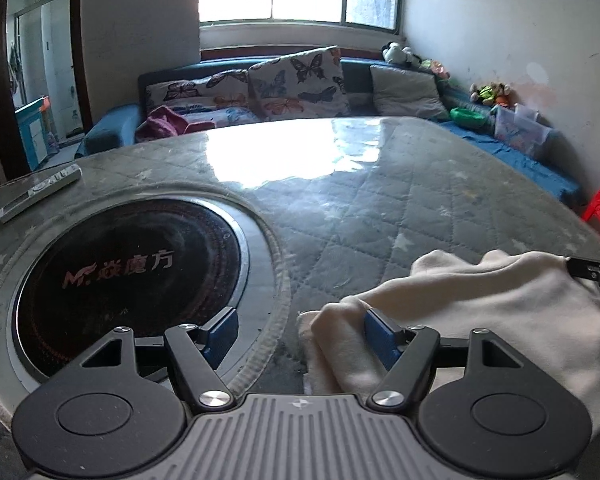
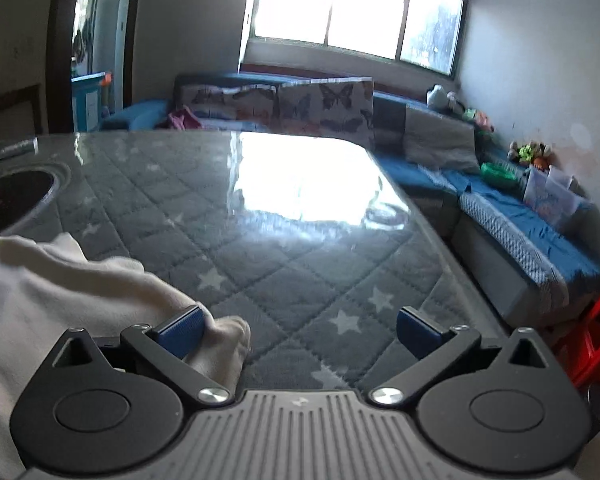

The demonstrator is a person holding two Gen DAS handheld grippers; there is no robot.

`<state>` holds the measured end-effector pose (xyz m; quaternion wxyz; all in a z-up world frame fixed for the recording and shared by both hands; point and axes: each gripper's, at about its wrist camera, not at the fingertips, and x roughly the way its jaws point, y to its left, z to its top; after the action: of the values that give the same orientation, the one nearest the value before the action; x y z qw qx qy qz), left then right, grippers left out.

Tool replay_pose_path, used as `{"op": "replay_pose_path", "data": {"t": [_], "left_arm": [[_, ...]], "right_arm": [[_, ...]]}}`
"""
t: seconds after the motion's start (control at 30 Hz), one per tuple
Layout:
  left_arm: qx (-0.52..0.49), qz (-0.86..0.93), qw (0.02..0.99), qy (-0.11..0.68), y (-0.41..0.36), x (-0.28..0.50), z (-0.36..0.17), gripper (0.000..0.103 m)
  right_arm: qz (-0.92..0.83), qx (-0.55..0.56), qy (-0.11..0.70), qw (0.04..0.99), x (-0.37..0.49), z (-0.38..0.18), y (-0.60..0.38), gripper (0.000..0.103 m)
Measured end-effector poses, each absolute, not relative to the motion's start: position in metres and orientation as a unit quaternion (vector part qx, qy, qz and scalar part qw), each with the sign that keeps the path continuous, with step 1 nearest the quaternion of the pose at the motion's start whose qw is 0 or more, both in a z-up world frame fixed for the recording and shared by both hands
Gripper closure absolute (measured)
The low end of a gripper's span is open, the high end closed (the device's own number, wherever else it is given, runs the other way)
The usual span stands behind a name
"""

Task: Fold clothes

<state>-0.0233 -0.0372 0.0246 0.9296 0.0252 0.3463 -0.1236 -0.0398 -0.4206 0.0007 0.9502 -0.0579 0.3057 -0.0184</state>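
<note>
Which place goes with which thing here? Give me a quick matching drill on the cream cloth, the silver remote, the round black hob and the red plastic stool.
Things:
1. cream fleece cloth
2. slim silver remote control
3. round black glass hob
4. red plastic stool

Places:
A. set into the quilted grey table cover
B. on the floor off the table's right edge
C. on the table's far left corner
D. bunched on the near table edge, spanning the open left gripper and open right gripper

Pairs: 1-D, 2-C, 3-A, 4-B
</note>
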Motion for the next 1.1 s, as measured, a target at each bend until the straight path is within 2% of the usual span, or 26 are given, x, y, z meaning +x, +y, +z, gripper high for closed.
{"op": "replay_pose_path", "data": {"t": [0.5, 0.7, 0.83, 0.93, 1.1], "left_arm": [[0.027, -0.103, 0.934, 0.342, -0.033, -0.016, 0.025, 0.029], [-0.012, -0.100, 0.935, 0.340, -0.017, -0.024, 0.039, 0.030], [-0.027, -0.099, 0.934, 0.342, -0.010, -0.032, 0.042, 0.026], [-0.040, -0.095, 0.932, 0.347, -0.007, -0.037, 0.043, 0.015], [-0.058, -0.089, 0.931, 0.350, 0.000, -0.042, 0.044, 0.011]], "right_arm": [[-0.027, -0.066, 0.302, 0.951, -0.045, 0.006, -0.418, 0.000], [0.008, -0.080, 0.277, 0.958, -0.061, 0.026, -0.401, 0.000], [0.063, -0.097, 0.270, 0.956, -0.076, 0.034, -0.376, 0.000], [0.116, -0.116, 0.274, 0.948, -0.087, 0.037, -0.351, 0.000], [0.212, -0.151, 0.281, 0.924, -0.102, 0.039, -0.306, 0.000]]}}
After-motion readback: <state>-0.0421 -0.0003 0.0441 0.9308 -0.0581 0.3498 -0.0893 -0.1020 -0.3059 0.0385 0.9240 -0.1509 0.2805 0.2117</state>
